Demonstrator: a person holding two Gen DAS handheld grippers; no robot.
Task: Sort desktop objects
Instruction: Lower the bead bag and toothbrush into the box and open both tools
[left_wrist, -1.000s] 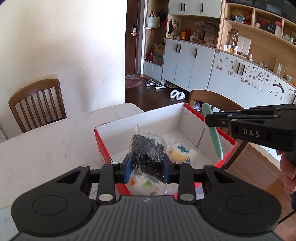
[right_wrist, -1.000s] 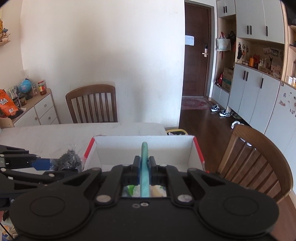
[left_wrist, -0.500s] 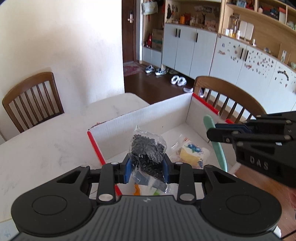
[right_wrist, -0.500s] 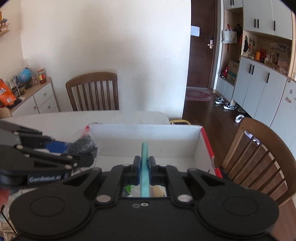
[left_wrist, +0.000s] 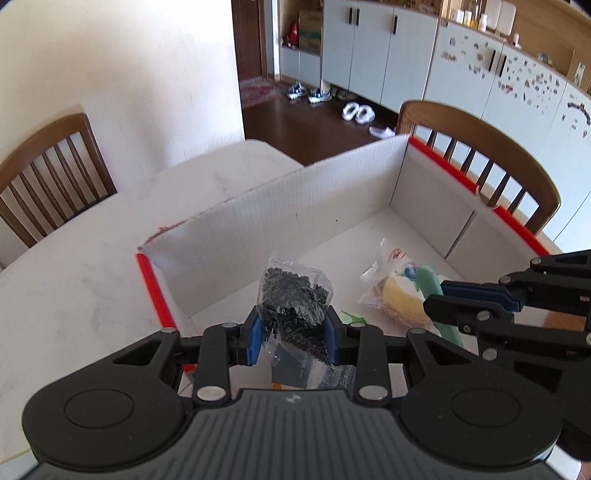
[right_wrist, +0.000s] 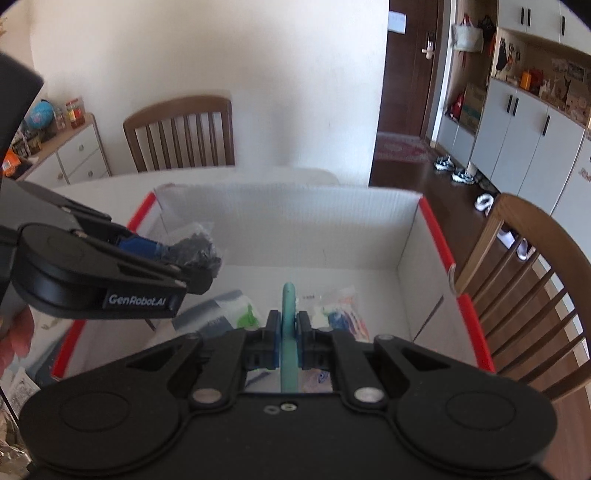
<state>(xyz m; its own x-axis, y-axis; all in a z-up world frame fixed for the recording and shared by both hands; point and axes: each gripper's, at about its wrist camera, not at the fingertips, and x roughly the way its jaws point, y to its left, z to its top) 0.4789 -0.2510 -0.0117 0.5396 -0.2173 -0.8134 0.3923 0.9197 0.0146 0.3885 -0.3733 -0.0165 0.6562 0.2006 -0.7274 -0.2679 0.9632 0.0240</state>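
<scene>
Left gripper (left_wrist: 293, 334) pinching bag of black pellets (left_wrist: 295, 299), right gripper (right_wrist: 288, 345) clamping teal stick (right_wrist: 289, 332); lower both inside white box (right_wrist: 295, 225) at frame centre before releasing.

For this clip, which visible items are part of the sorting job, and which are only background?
Part of the job:
- bag of black pellets, clamped in the left gripper
- teal flat piece, clamped in the right gripper
- red-edged box
- yellow packet inside it

Background:
- chairs
- shoes
- cabinets
</scene>
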